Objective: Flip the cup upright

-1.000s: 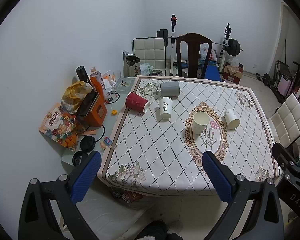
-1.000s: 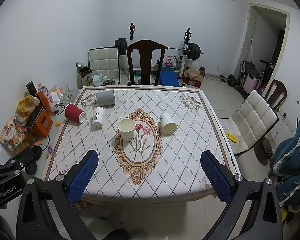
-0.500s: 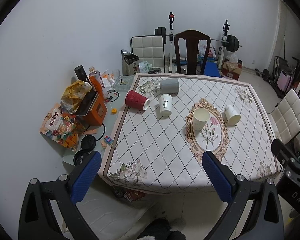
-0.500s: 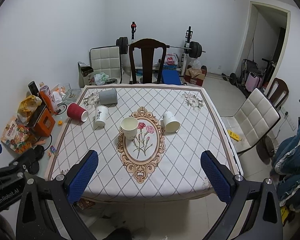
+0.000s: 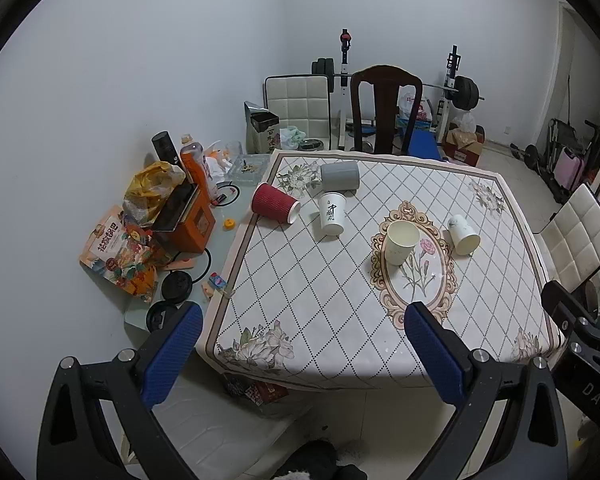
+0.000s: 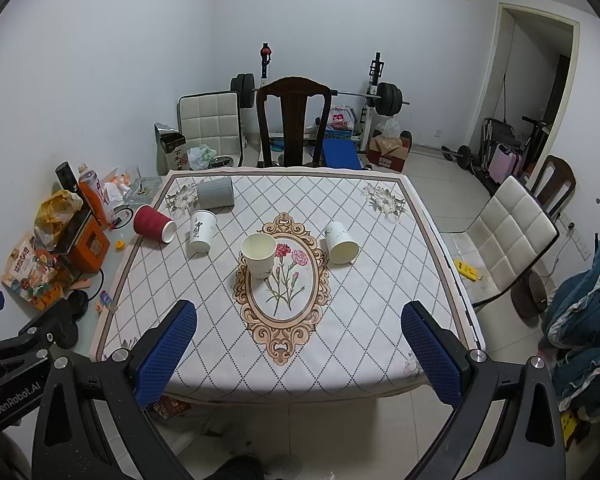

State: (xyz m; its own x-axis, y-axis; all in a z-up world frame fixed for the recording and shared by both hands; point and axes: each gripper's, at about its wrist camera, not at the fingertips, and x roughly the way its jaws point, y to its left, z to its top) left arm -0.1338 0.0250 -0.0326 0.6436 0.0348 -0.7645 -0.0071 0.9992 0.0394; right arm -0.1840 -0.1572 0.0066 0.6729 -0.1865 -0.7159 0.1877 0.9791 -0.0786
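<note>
Several cups sit on the patterned tablecloth (image 6: 340, 320). A cream cup (image 6: 259, 255) stands upright at the centre; it also shows in the left wrist view (image 5: 400, 242). A white cup (image 6: 341, 242) lies on its side to its right. A white printed cup (image 6: 201, 231), a red ribbed cup (image 6: 154, 224) and a grey cup (image 6: 216, 192) lie on their sides at the far left. My left gripper (image 5: 300, 352) is open and empty, short of the table's near edge. My right gripper (image 6: 298, 352) is open and empty over the near edge.
A low side table (image 5: 236, 204) left of the table holds bottles, bags and an orange box (image 5: 188, 222). A dark wooden chair (image 6: 294, 120) stands behind the table, a white padded chair (image 6: 508, 236) to the right. Gym weights line the back wall.
Both grippers have drifted slightly; the table sits a little lower and more centred in both views. No cup has moved. Both grippers stay open.
</note>
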